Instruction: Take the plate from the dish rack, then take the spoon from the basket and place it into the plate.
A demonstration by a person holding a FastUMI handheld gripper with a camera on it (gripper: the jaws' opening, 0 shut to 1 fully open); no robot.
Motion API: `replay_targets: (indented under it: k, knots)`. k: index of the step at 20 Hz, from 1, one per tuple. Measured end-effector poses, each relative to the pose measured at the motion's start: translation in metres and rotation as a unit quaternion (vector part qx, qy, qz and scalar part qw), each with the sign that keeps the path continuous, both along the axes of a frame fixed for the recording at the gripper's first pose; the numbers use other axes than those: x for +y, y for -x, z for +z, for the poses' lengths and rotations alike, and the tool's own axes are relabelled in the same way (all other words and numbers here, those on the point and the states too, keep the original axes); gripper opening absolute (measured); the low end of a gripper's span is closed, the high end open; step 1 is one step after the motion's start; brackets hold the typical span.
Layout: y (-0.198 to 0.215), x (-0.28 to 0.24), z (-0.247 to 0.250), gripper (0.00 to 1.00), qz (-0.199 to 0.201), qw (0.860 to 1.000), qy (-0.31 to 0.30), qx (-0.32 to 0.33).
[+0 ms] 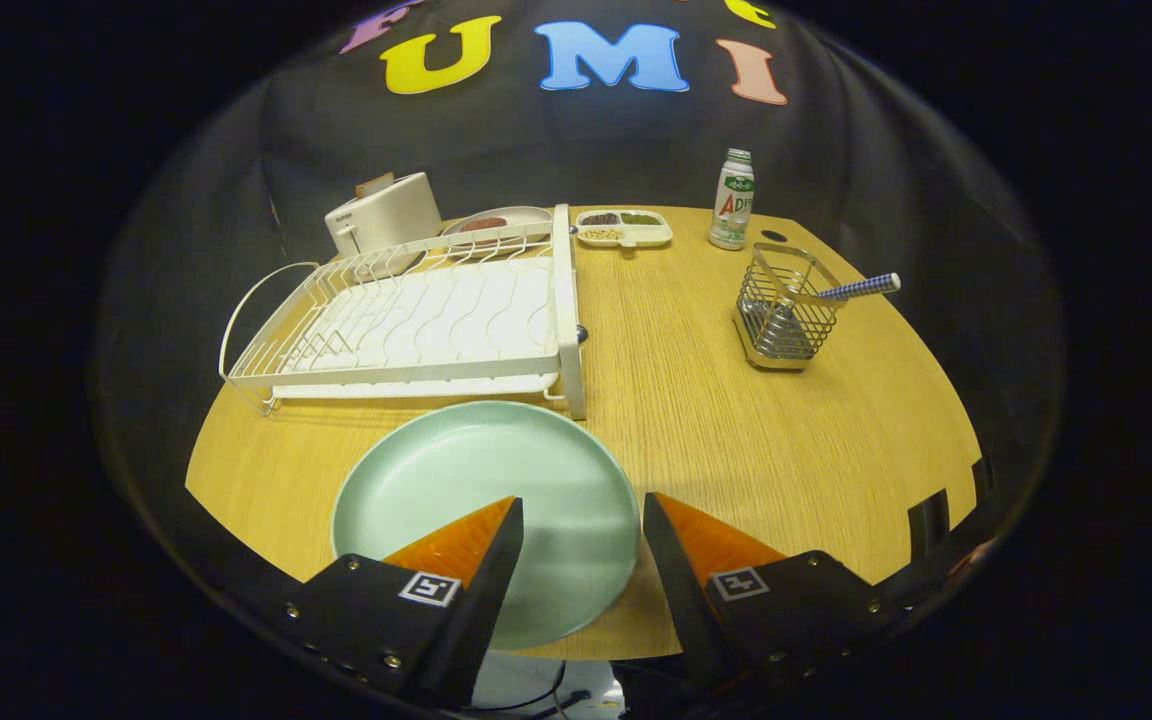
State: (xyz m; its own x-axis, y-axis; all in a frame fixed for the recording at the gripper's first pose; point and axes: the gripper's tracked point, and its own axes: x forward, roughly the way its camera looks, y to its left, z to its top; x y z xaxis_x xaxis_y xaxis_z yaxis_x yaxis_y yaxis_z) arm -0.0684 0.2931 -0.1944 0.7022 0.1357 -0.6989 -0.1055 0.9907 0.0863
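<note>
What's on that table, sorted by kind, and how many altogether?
Plates and dishes: 3, namely green plate, brown-topped plate, divided tray
Racks and baskets: 2, namely dish rack, basket
Spoon: 1
Bottle: 1
Toaster: 1
Total: 8
Gripper open.

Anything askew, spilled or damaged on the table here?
Nothing stands out. The plate lies flat before the dish rack, the spoon leans in the basket, and the open gripper holds nothing.

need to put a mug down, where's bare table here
Widest bare patch: between the dish rack and the wire basket, running toward the open gripper. More in front of the basket. Crowded along the back: toaster, snack tray, bottle. The plate fills the near left.
</note>
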Motion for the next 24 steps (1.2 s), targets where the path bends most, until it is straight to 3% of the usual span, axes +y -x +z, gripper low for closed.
replay_targets:
  k: [6, 12, 21, 23, 24]
  knots:
    - [-0.005, 0.007, 0.007, 0.76, 0.007, 1.0, 0.004, -0.01]
    - [-0.015, -0.004, 0.02, 0.76, -0.011, 0.999, 0.013, -0.027]
    - [-0.046, -0.073, 0.062, 0.76, -0.111, 0.989, 0.055, -0.074]
    - [-0.057, -0.092, 0.072, 0.86, -0.141, 0.984, 0.062, -0.088]
    - [-0.062, -0.1, 0.075, 0.86, -0.153, 0.982, 0.059, -0.093]
